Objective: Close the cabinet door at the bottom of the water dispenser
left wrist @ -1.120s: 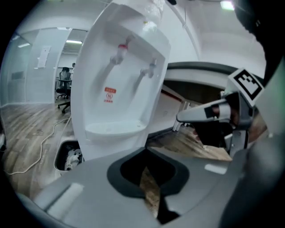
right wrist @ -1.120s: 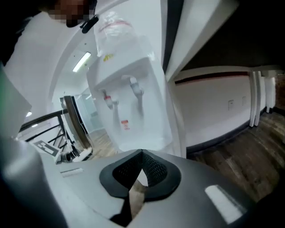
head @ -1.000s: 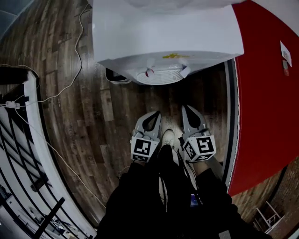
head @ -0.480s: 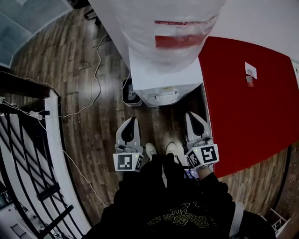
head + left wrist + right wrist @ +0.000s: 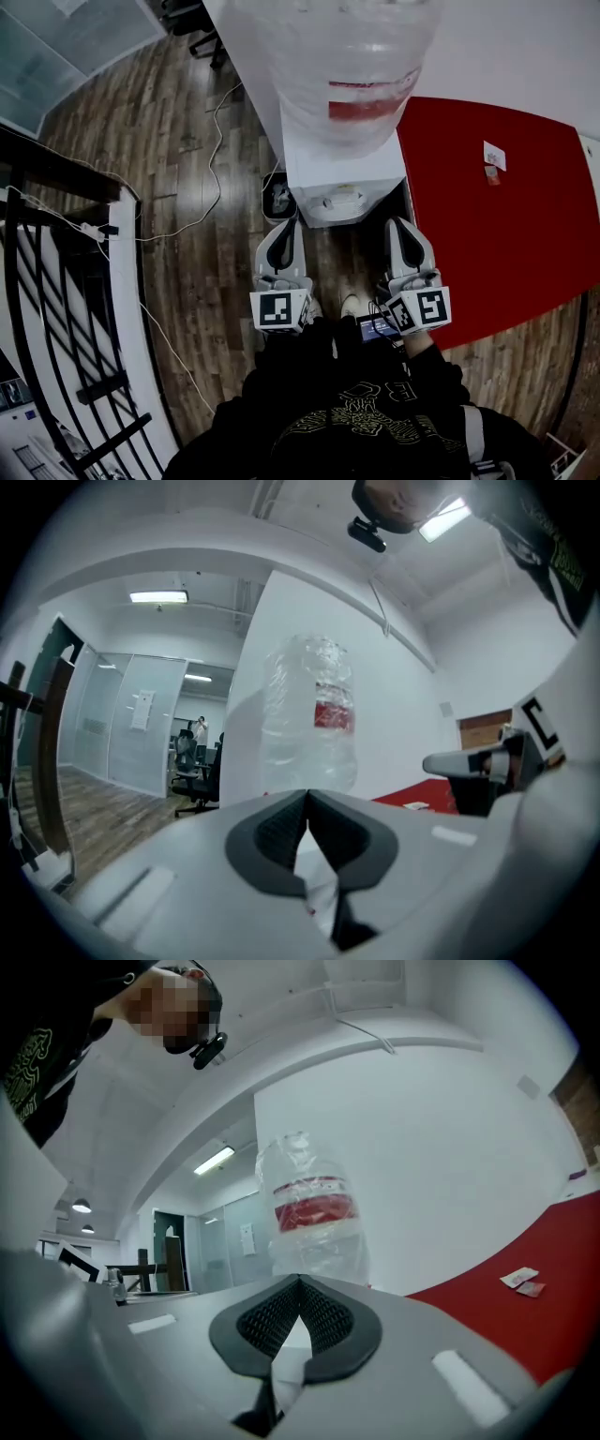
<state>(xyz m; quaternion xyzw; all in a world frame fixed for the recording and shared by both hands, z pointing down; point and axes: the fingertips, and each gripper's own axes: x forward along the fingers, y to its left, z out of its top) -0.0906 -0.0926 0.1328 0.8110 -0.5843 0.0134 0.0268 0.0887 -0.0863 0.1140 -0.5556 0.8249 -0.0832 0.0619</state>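
Note:
The white water dispenser stands ahead of me, seen from above, with a plastic-wrapped bottle bearing a red label on top. Its body hides the bottom cabinet door. My left gripper is held level before the dispenser's left side, jaws shut on nothing. My right gripper is level before its right side, also shut and empty. The bottle rises beyond the closed left gripper in the left gripper view. It shows again as the bottle past the closed right gripper in the right gripper view.
A red surface with small paper tags lies right of the dispenser. A small dark bin sits at its left foot. A white cable runs over the wooden floor. A black and white railing is at the left.
Both grippers have risen together and now sit level near the dispenser's front. The view has pulled back and up, so the bottle on top now shows.

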